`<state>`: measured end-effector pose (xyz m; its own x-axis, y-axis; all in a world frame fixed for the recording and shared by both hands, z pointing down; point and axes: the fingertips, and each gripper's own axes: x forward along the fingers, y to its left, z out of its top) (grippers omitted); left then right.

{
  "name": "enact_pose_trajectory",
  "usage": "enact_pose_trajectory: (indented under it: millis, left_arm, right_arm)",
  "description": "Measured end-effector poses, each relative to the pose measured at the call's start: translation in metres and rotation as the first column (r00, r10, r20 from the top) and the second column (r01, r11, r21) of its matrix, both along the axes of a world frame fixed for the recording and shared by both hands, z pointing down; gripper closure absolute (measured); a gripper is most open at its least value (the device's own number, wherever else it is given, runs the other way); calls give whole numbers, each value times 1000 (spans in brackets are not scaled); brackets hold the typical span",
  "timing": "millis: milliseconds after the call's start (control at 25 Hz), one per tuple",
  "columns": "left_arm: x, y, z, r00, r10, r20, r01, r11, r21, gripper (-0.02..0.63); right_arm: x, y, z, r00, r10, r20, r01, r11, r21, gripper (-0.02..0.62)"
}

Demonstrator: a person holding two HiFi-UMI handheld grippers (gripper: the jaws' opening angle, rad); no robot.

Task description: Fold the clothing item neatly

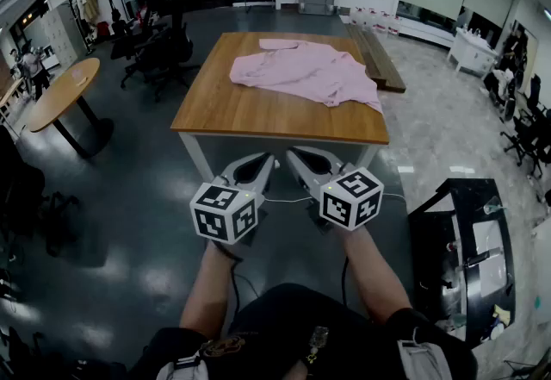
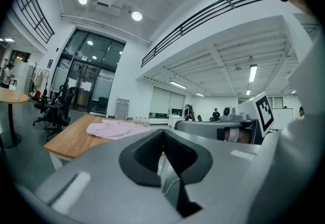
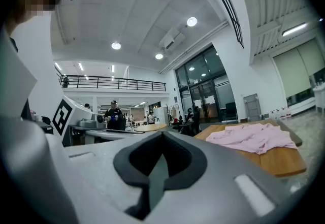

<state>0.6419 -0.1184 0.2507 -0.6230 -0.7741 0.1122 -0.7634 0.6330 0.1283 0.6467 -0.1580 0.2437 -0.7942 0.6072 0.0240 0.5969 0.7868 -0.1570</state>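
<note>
On the square wooden table [image 1: 258, 107], a crumpled pale pink shirt [image 1: 307, 70] lies spread toward the far right corner. Well short of it, the left gripper [image 1: 257, 165] and right gripper [image 1: 303, 158] hover side by side, both with jaws closed and empty.

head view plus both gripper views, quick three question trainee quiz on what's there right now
1. True or false: the crumpled pink shirt lies on the square wooden table.
2. Pick one: the left gripper and the right gripper are A) both shut and empty, B) both wide open, C) each shut on the shirt.
3. Fill in: the shirt lies loosely spread and is not yet ____.

Key: 1 true; 2 A; 3 folded.
</note>
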Motion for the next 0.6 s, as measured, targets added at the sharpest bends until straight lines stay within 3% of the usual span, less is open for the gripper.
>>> enact_pose_trajectory:
  millis: [600]
  left_arm:
    - [4,3,5,1000,-5,-2,5,1000,2,600]
  right_arm:
    - [2,1,4,1000,12,-12,-12,1000,-25,592]
